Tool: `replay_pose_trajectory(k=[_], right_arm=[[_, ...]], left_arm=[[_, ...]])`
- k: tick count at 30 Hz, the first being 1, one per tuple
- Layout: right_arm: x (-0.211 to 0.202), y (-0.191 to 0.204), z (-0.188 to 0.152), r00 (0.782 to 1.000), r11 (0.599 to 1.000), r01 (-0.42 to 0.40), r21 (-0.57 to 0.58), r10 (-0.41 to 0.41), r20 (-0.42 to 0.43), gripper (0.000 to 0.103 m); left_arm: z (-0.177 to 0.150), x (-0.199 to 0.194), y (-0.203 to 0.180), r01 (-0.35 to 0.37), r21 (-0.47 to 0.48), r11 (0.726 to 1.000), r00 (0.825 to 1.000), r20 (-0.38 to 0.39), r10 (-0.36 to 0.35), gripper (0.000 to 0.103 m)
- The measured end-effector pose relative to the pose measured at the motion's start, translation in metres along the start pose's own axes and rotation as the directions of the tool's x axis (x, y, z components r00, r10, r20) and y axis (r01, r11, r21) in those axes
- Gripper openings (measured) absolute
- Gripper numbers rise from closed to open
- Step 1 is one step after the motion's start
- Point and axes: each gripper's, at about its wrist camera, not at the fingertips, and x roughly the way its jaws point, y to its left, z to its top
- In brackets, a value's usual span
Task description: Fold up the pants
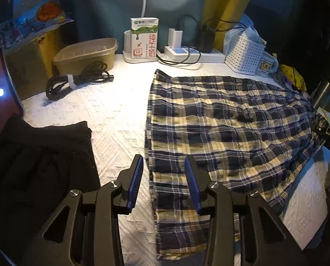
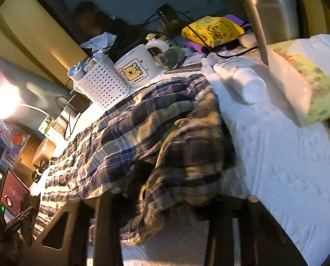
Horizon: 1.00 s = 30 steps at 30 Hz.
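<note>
Plaid pants (image 1: 220,124), navy, white and yellow, lie spread on the white textured cover (image 1: 116,115). My left gripper (image 1: 164,173) is open, its blue pads (image 1: 136,181) just above the pants' near left edge, holding nothing. In the right wrist view the pants (image 2: 142,137) are bunched and draped over my right gripper (image 2: 165,190), hiding its fingertips. The right gripper's body (image 1: 329,133) shows at the pants' right edge in the left wrist view.
A black garment (image 1: 38,161) lies at the left. At the back stand a coiled cable (image 1: 76,82), a food container (image 1: 87,53), a milk carton (image 1: 145,37), a power strip (image 1: 191,53), a white basket (image 1: 244,53) and a bear mug (image 2: 136,66). A tissue box (image 2: 304,77) sits at the right.
</note>
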Motion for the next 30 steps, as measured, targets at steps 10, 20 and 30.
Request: replay_pose_trajectory(k=[10,20,30], right_arm=[[-0.023,0.003,0.010,0.997,0.999,0.041,-0.031,-0.039,0.064,0.012],[-0.051,0.062,0.027,0.986,0.984,0.100,-0.148,-0.077,0.149,0.012],[-0.046,0.168,0.026,0.985,0.941,0.083,-0.327,-0.027,0.172,0.012]], left_arm=[[0.003,-0.002,0.015,0.017,-0.020,1.000,0.999,0.028,-0.016,0.038],[0.002,-0.009,0.040,0.034,-0.026,0.999,0.996,0.089,-0.032,0.039],[-0.006,-0.022,0.087,0.061,-0.078,0.995,0.987,0.151,-0.049,0.058]])
